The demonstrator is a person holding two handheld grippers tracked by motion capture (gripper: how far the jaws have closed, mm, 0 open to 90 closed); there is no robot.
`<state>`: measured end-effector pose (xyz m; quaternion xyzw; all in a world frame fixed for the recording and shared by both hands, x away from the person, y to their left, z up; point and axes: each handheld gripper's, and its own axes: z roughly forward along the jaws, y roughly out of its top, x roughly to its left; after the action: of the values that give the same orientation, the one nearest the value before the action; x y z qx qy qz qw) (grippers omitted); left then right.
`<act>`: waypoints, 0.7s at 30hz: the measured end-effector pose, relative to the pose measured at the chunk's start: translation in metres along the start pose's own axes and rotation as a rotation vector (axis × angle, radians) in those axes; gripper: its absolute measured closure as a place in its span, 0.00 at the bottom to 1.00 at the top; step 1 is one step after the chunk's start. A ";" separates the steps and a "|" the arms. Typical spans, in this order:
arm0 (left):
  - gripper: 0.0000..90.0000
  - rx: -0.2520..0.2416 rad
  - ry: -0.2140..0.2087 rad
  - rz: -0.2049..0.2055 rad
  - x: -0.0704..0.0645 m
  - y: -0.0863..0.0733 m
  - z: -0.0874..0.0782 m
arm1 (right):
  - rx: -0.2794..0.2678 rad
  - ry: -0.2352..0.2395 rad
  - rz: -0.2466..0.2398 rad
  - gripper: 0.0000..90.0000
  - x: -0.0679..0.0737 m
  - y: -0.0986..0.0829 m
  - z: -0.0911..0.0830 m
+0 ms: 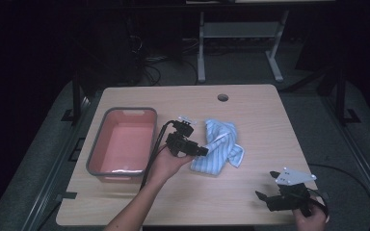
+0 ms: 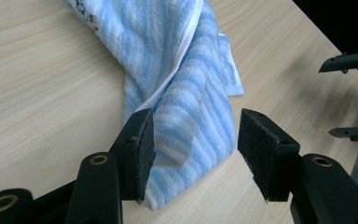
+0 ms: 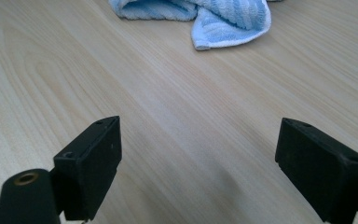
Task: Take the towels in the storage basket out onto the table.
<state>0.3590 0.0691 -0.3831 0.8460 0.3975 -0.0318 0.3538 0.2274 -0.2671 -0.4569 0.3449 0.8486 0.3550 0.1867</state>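
Observation:
A crumpled blue-and-white striped towel (image 1: 219, 146) lies in the middle of the wooden table (image 1: 250, 110). My left gripper (image 1: 200, 150) is at the towel's left edge, open. In the left gripper view its jaws straddle the near end of the towel (image 2: 191, 116) and the left gripper (image 2: 193, 149) has not closed on the cloth. My right gripper (image 1: 265, 185) is open, low over the table near the front right corner, well apart from the towel. In the right gripper view the right gripper (image 3: 198, 154) has only bare tabletop between its wide-apart jaws, and the towel (image 3: 223, 16) lies far ahead.
A grey bin (image 1: 96, 154) with a pink inside stands on the left part of the table, next to the left hand. A round cable hole (image 1: 222, 97) sits near the far edge. Beyond the table stand a desk frame's legs (image 1: 201, 53) and cables on the dark floor.

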 end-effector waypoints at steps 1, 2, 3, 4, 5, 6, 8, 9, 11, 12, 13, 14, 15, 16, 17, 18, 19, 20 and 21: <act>0.50 -0.007 0.000 -0.003 0.000 -0.001 -0.001 | 0.000 0.000 0.000 0.15 0.000 0.000 0.000; 0.50 -0.010 -0.009 -0.004 0.000 -0.003 -0.003 | -0.004 -0.004 0.005 0.15 -0.001 -0.001 0.000; 0.50 -0.010 -0.009 -0.004 0.000 -0.003 -0.003 | -0.004 -0.006 0.005 0.15 -0.001 -0.001 -0.001; 0.50 -0.014 -0.017 0.000 0.000 -0.006 -0.005 | -0.004 -0.007 0.007 0.15 -0.002 -0.001 -0.001; 0.50 -0.013 -0.019 0.005 0.000 -0.007 -0.006 | -0.003 -0.008 0.008 0.15 -0.002 -0.001 -0.001; 0.50 -0.020 -0.022 -0.001 -0.001 -0.009 -0.007 | -0.002 -0.008 0.007 0.15 -0.002 -0.001 -0.001; 0.50 -0.027 -0.023 -0.005 -0.001 -0.010 -0.008 | -0.001 -0.009 0.008 0.15 -0.002 -0.002 -0.001; 0.50 -0.027 -0.025 -0.001 -0.002 -0.012 -0.009 | 0.003 -0.010 0.007 0.15 -0.002 -0.002 -0.001; 0.50 -0.031 -0.031 -0.005 -0.002 -0.015 -0.009 | 0.007 -0.011 0.007 0.15 -0.002 -0.002 -0.001; 0.50 -0.034 -0.039 -0.006 -0.002 -0.017 -0.009 | 0.004 -0.012 0.013 0.15 -0.002 -0.003 -0.001; 0.50 -0.034 -0.040 -0.005 -0.002 -0.018 -0.009 | 0.004 -0.012 0.013 0.15 -0.002 -0.003 -0.001; 0.50 -0.031 -0.038 0.001 -0.003 -0.022 -0.010 | 0.006 -0.015 0.012 0.15 -0.002 -0.003 -0.002; 0.50 -0.031 -0.038 0.001 -0.003 -0.022 -0.010 | 0.006 -0.015 0.012 0.15 -0.002 -0.003 -0.002; 0.50 -0.036 -0.043 -0.005 -0.003 -0.023 -0.010 | 0.007 -0.016 0.010 0.15 -0.002 -0.003 -0.002; 0.50 -0.039 -0.045 -0.003 -0.003 -0.025 -0.010 | 0.007 -0.017 0.009 0.15 -0.002 -0.003 -0.002; 0.50 -0.035 -0.042 0.003 -0.003 -0.026 -0.011 | 0.007 -0.017 0.013 0.15 -0.002 -0.004 -0.002; 0.50 -0.042 -0.046 -0.001 -0.004 -0.027 -0.011 | 0.007 -0.017 0.013 0.15 -0.002 -0.004 -0.002; 0.50 -0.040 -0.051 -0.003 -0.004 -0.029 -0.012 | 0.008 -0.018 0.014 0.15 -0.003 -0.004 -0.002; 0.49 -0.043 -0.055 -0.004 -0.005 -0.030 -0.012 | 0.009 -0.018 0.016 0.15 -0.003 -0.004 -0.002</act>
<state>0.3321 0.0862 -0.3896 0.8363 0.3900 -0.0470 0.3824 0.2266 -0.2718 -0.4583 0.3555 0.8458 0.3496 0.1898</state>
